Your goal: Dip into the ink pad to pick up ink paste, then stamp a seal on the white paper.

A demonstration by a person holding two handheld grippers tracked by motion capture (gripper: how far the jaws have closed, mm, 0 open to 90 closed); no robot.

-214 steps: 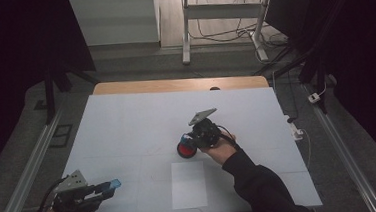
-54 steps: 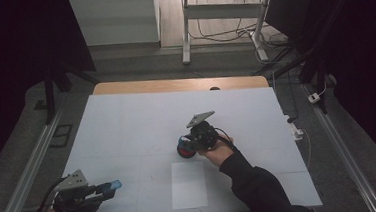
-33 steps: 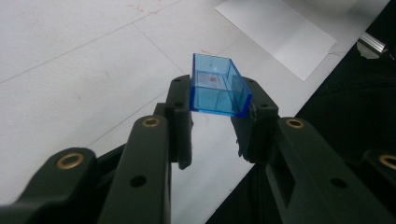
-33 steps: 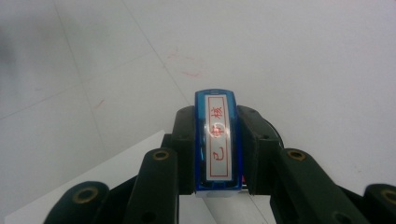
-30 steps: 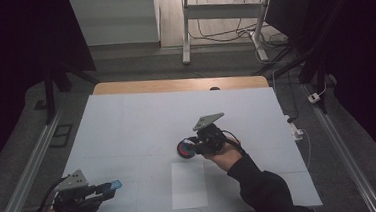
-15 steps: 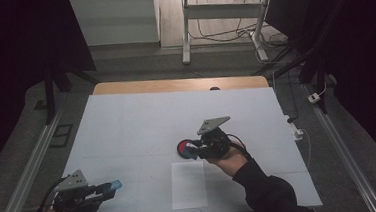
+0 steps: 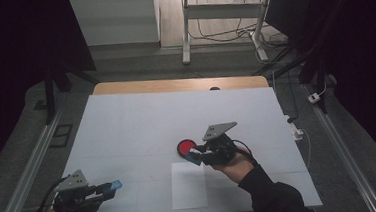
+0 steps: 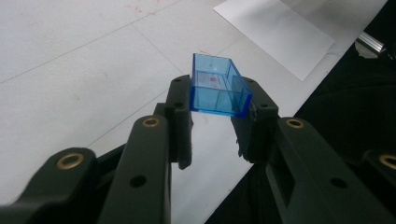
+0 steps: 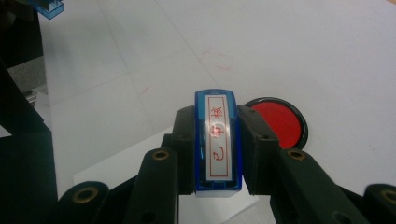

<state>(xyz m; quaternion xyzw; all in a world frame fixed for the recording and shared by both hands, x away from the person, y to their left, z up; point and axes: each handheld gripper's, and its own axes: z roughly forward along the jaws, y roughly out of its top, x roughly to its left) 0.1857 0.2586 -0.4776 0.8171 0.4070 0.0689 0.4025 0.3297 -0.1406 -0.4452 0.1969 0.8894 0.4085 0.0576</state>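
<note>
My right gripper (image 7: 195, 154) (image 9: 217, 140) is shut on a blue stamp (image 9: 217, 142) whose white label carries red characters. It hovers just to the near right of a round red ink pad (image 7: 185, 147) (image 9: 276, 122) and at the far edge of a white paper sheet (image 7: 188, 185). At the table's near left corner, my left gripper (image 7: 109, 187) (image 8: 215, 116) is shut on a clear blue stamp cap (image 8: 215, 91) (image 7: 114, 185), its hollow side facing the camera.
The white table (image 7: 137, 124) has a wooden strip along its far edge. The paper sheet (image 8: 280, 32) lies near the front edge in the middle. Metal rails run down both sides of the table.
My right gripper has moved with the stamp from over the ink pad toward the near right, uncovering the red pad. The left gripper has stayed still with the cap.
</note>
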